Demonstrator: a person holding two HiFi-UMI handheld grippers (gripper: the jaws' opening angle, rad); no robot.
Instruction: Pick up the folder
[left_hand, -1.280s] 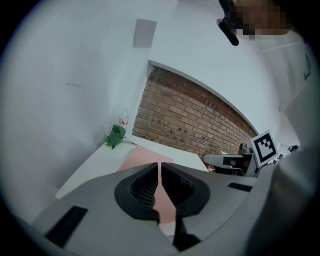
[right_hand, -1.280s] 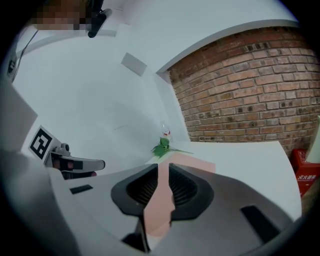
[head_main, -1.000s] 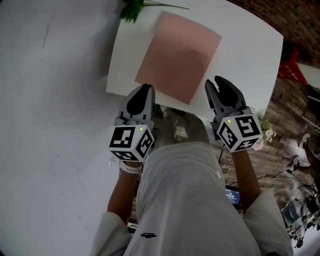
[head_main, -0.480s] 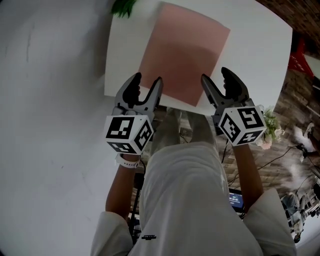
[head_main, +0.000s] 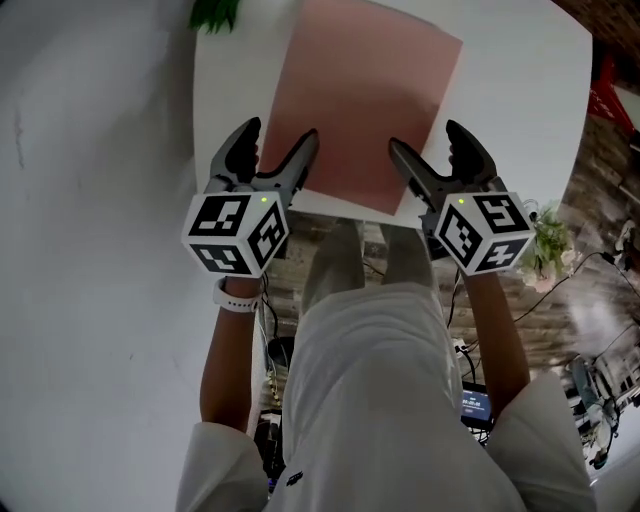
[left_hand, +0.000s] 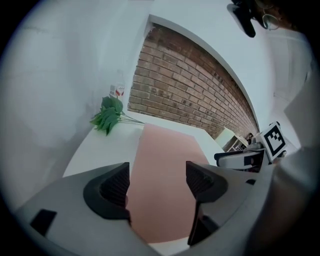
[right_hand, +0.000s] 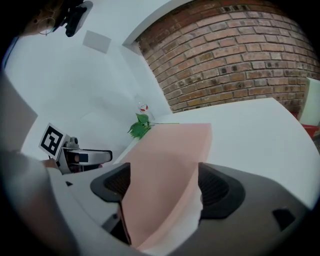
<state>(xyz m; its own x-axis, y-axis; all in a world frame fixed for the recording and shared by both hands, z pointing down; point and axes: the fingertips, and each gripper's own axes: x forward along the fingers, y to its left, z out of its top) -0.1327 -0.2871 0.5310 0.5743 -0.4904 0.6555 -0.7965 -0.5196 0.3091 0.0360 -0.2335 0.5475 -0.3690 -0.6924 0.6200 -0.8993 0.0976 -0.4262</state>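
A flat pink folder (head_main: 365, 95) lies on the white table (head_main: 515, 95), its near edge close to the table's front edge. My left gripper (head_main: 278, 135) hovers at the folder's near left corner. My right gripper (head_main: 428, 140) hovers at its near right corner. Both have just been opening and stand open; the pads press on nothing. In the left gripper view the folder (left_hand: 162, 185) shows through the gap of the left gripper (left_hand: 156, 177), with the other gripper (left_hand: 245, 157) at the right. In the right gripper view the folder (right_hand: 160, 165) fills the gap of the right gripper (right_hand: 164, 186).
A green leafy sprig (head_main: 215, 12) lies at the table's far left corner. A brick wall (left_hand: 190, 85) stands behind the table and a white wall (head_main: 90, 200) on its left. Flowers (head_main: 548, 245) and cables lie on the floor at the right.
Both grippers have come forward and down to the folder's near corners. Their jaws, shut a second ago, now stand wide apart.
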